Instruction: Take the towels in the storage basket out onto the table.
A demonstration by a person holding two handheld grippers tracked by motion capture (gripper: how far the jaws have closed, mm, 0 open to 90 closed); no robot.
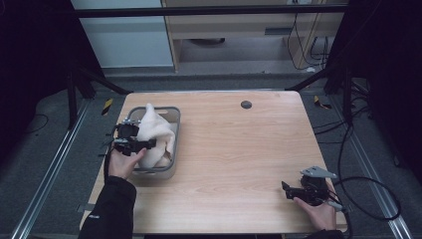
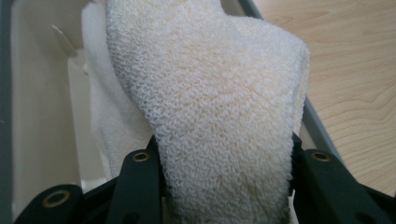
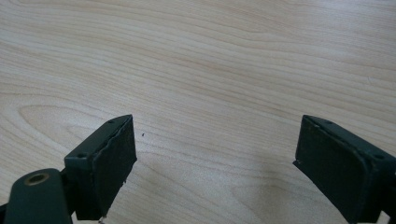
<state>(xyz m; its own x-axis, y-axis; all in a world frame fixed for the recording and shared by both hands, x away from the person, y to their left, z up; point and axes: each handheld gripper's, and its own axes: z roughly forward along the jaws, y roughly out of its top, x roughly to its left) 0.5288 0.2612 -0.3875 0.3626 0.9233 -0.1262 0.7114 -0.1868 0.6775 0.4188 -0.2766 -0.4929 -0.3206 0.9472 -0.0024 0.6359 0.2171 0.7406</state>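
A towel held over the bin
The left gripper (image 1: 141, 145) squeezed the white towel (image 1: 155, 130) above the grey bin (image 1: 171, 172); the right gripper (image 3: 215, 154) sat with its jaws wide apart.

Wood table (image 1: 239, 164), bare grain w/ dark round cap (image 1: 246, 104) nr far edge. Grey floor around. Black cables (image 1: 370, 184) rt of table. Yellow-black tape (image 1: 107, 106) on floor far left.

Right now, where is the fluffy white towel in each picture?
High view: the towel stands bunched in the grey basket at the table's left, with the left gripper shut on it.
Left gripper view: the towel is up close, pinched between the jaws.
Right gripper view: bare wood; the towel isn't here.
Shared landmark: the wooden table.
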